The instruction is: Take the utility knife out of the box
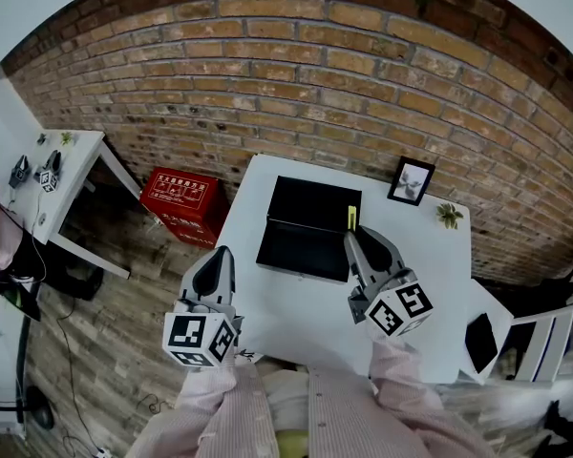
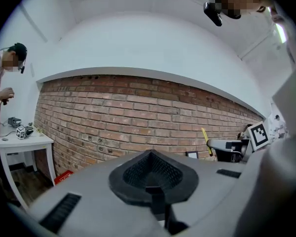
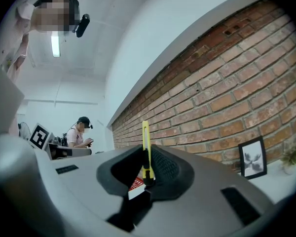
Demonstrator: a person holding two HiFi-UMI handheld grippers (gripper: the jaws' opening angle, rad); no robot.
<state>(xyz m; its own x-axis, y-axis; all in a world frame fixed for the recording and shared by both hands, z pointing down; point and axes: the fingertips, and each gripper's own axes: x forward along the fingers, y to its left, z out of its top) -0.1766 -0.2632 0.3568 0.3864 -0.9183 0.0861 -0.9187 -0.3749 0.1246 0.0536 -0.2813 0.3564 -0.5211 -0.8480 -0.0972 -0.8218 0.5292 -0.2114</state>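
Surfaces, counter and surroundings
Counter top white, smooth, matt. Box black, matt; card or plastic, cannot tell. Utility knife yellow plastic, faint gloss. Right tongs and left tongs: grey matt plastic shells, smooth; pads black, finely ribbed, rubbery look. Wall rough red brick, pale mortar lines. Floor wood planks, dull grey-brown. Sleeves pale pink cloth, creased. Crate red plastic, slight sheen.

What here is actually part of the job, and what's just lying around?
Part of the job: yellow utility knife, gripped in the right tool; open black box.
Just lying about: picture frame, small plant, red crate on the floor.
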